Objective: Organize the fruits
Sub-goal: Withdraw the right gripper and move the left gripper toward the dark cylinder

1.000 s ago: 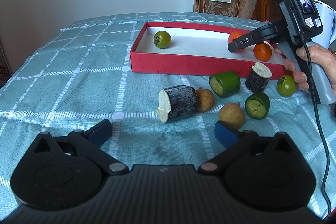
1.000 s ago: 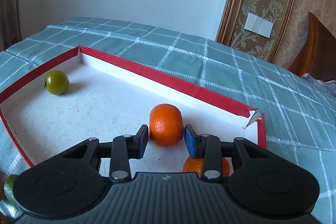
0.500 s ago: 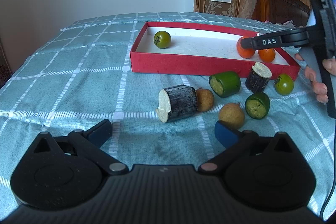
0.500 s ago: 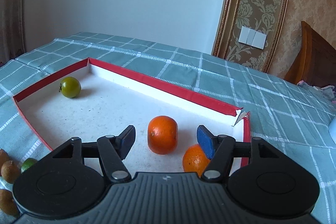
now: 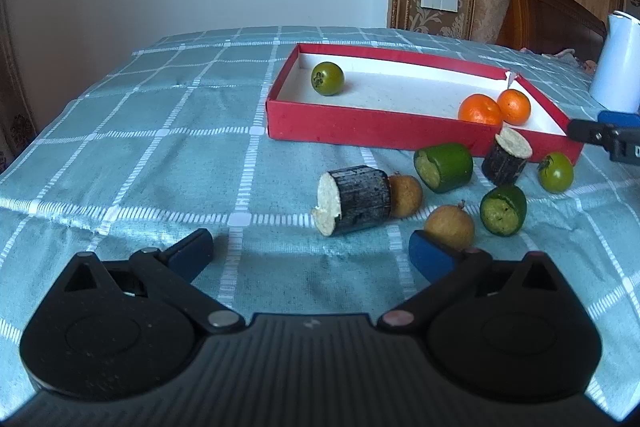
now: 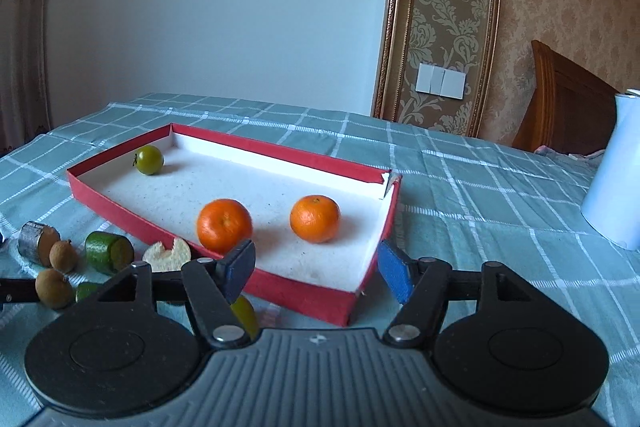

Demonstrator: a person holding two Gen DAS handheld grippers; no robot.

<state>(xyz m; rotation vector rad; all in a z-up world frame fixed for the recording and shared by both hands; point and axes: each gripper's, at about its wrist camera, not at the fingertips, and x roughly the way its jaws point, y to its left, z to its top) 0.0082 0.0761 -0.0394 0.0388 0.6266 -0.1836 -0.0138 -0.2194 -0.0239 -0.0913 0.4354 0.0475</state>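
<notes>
The right gripper (image 6: pixel 316 269) has just let go of the orange (image 6: pixel 224 225) that it was pressing between its pads a second ago, and it has pulled back out of the red tray (image 6: pixel 304 301), so now it hangs in front of the tray's near corner. Its jaws are opening and stand about half wide, with nothing between them. The released orange rests on the white floor of the tray, close beside the second orange (image 6: pixel 315 218), and a green tomato (image 6: pixel 149 159) lies alone at the far end. So three fruits are already put away. The left gripper (image 5: pixel 310 251) has not moved; it hovers low over the checked cloth (image 5: pixel 160 163) with its jaws wide apart and empty. Before it, outside the tray, wait a dark cane piece (image 5: pixel 354 199), two brown longans (image 5: pixel 449 227), green cut pieces (image 5: pixel 443 167) and another green tomato (image 5: pixel 556 171). I think the next step is to pick one of these, perhaps the tomato nearest the right gripper.
</notes>
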